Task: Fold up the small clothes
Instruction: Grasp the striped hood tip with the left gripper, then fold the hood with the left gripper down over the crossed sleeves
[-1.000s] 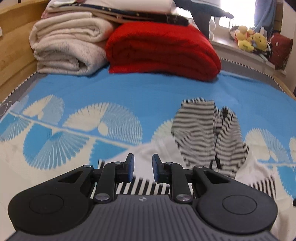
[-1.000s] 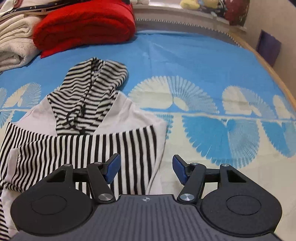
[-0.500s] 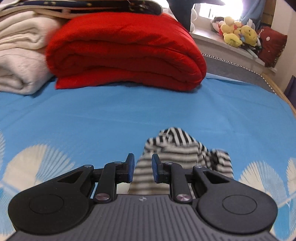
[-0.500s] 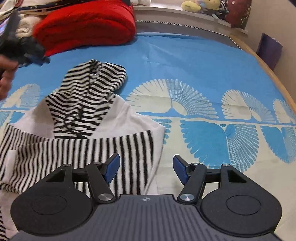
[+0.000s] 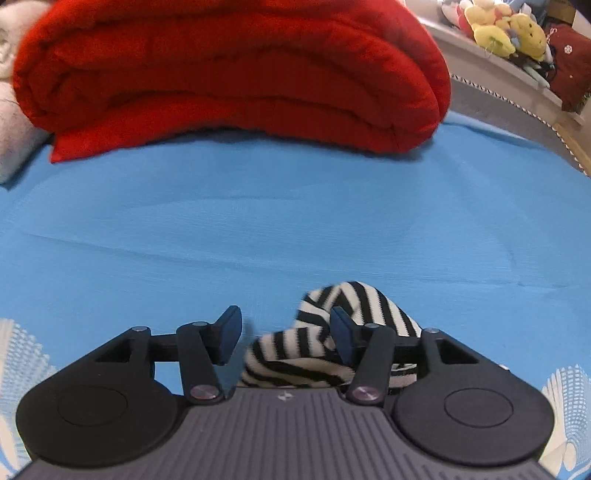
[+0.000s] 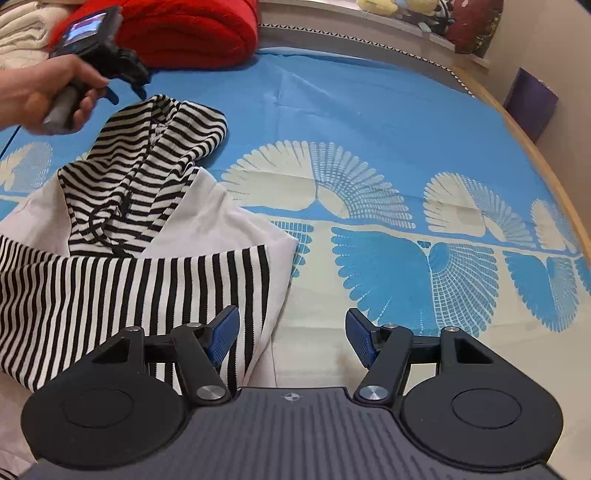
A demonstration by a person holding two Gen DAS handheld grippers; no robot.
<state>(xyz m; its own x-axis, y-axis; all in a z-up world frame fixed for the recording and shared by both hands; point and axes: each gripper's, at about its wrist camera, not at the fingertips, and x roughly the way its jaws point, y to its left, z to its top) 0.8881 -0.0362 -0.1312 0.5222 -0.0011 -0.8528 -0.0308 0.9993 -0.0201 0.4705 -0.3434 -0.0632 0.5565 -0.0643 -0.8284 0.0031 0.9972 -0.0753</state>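
Where blue bedspread (image 5: 295,221) lies bare, red blanket (image 5: 229,74) beyond striped hood (image 5: 354,306).

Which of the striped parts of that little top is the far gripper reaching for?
The striped hood, at the garment's far end toward the red blanket. The left gripper hovers at its tip, jaws opening; the striped sleeve lies folded across the body.

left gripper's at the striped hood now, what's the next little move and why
Probably ease the left gripper down and close on the hood. Its jaws are opening with the hood's tip between them, not yet pinched, and the hood still lies flat beyond the folded body, so it needs folding back.
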